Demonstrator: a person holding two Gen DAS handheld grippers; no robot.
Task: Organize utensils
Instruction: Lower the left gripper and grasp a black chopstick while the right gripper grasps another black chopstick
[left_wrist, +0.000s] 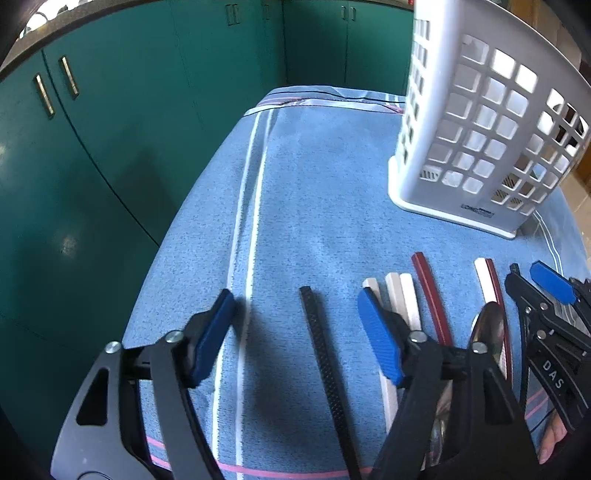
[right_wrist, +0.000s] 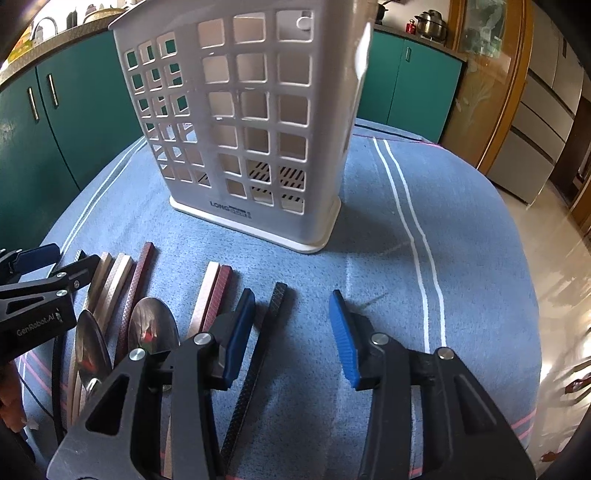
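In the left wrist view my left gripper (left_wrist: 297, 336) stands open low over the blue cloth. A black chopstick (left_wrist: 321, 350) lies between its blue pads (left_wrist: 380, 339), touching neither. To its right lie white chopsticks (left_wrist: 402, 302), a dark red one (left_wrist: 432, 295), a white and red pair (left_wrist: 489, 284) and a spoon (left_wrist: 487, 328). My right gripper (right_wrist: 291, 336) is open too, with another black chopstick (right_wrist: 266, 332) lying on the cloth close to its left pad (right_wrist: 240, 332). Two spoons (right_wrist: 153, 325) rest left of it. The white slotted basket (right_wrist: 251, 129) stands upright behind the row.
Green cabinet doors (left_wrist: 110, 129) lie beyond the left edge of the cloth-covered table (left_wrist: 314, 184). The right gripper (left_wrist: 532, 280) shows at the right of the left wrist view, and the left gripper (right_wrist: 61, 264) at the left of the right wrist view. A wooden door frame (right_wrist: 491, 110) stands at the right.
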